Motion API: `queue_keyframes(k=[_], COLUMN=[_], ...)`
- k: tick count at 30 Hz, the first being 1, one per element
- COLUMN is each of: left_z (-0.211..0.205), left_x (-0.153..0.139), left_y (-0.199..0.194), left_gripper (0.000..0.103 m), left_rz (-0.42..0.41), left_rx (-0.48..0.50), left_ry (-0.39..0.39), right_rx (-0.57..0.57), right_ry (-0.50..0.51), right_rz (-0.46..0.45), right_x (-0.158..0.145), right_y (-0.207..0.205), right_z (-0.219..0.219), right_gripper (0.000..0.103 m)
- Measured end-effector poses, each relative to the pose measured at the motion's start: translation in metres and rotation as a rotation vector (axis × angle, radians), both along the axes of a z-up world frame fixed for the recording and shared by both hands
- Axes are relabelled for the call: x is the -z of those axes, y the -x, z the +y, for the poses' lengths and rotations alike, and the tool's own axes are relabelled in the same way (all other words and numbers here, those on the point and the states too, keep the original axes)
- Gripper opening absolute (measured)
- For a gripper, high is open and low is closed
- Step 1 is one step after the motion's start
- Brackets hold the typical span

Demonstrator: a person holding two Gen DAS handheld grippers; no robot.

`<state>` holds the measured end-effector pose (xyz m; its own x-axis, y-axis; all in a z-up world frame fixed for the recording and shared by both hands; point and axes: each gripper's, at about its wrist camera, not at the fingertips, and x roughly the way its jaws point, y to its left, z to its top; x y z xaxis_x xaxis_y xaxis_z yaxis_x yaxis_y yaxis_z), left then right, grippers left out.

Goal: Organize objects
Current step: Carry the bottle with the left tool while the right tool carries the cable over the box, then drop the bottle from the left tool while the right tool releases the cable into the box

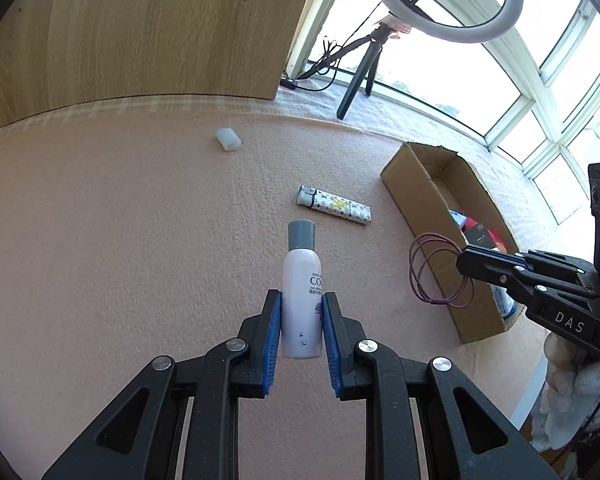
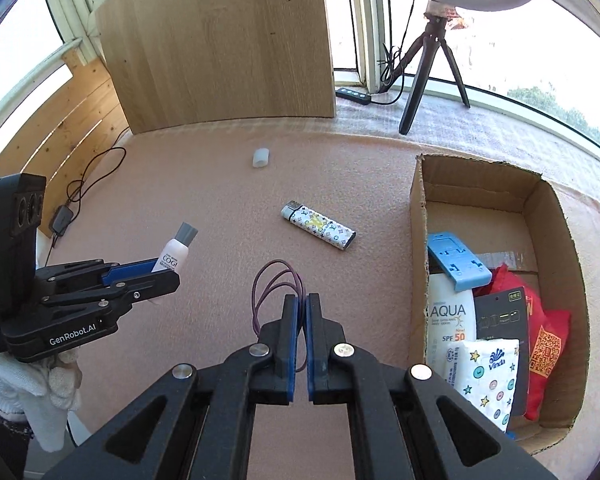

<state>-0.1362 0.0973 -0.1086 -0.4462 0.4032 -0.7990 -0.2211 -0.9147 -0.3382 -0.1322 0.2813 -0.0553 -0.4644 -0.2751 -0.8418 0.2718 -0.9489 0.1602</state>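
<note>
Pink textured mat (image 2: 204,200) covers the work surface, bounded at the back by an upright pale wood panel (image 2: 220,40) and a window sill carrying a black tripod with a white ring light (image 2: 424,68). Brown open-topped cardboard box (image 2: 418,216) sits on the right side of the mat and already holds a sunscreen tube, a tissue pack, a red pouch, a dark card and a blue plastic holder, so sorting appears well under way. White cosmetic bottle with a grey cap (image 1: 302,292) is clamped between the blue pads of the left gripper (image 1: 301,332), lifted off the mat. Patterned white lighter (image 2: 318,230) lies loose mid-mat, not yet stowed. Purple loop of thin cord (image 2: 276,292) hangs pinched in the nearly closed right gripper (image 2: 301,340), left of the box wall. Small translucent white cap (image 2: 261,157) rests near the panel, also outstanding. Open mat between items leaves free passage; the box's near wall is the edge to clear.
</note>
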Motion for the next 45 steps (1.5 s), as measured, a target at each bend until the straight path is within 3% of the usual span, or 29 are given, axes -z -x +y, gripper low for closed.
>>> queue_keyframes(k=[12,20,27,30,33,40,45], left_z=[0.089,0.171,0.212,0.218,0.217,0.195,0.157], left_x=[-0.038,-0.036,-0.024,-0.019,-0.019,-0.022,-0.023], left_y=[0.041,0.064,0.075,0.077,0.078,0.077,0.066], left_gripper=[0.022,0.022,0.022,0.023,0.033,0.034,0.034], left_rz=[0.080,0.077,0.054,0.030,0.030,0.038,0.043], left_rx=[0.096,0.194,0.231,0.237,0.236,0.213,0.159], left_ry=[-0.036,-0.027,-0.014,-0.035,-0.042,-0.044,-0.046], right_rx=[0.172,0.261,0.302,0.317,0.325,0.333,0.325], right_ry=[-0.013,-0.015,-0.022,-0.010,0.008,0.034,0.060], right_rz=[0.097,0.086,0.051,0.042,0.028,0.036,0.035], right_x=[-0.036,-0.026,-0.010,-0.005,-0.003,-0.004,-0.005], right_y=[0.028,0.041,0.045,0.046,0.043,0.036,0.030], right_z=[0.097,0.146,0.171,0.178,0.180,0.173,0.160], right_gripper=[0.003,0.003,0.003,0.007,0.042,0.044,0.044])
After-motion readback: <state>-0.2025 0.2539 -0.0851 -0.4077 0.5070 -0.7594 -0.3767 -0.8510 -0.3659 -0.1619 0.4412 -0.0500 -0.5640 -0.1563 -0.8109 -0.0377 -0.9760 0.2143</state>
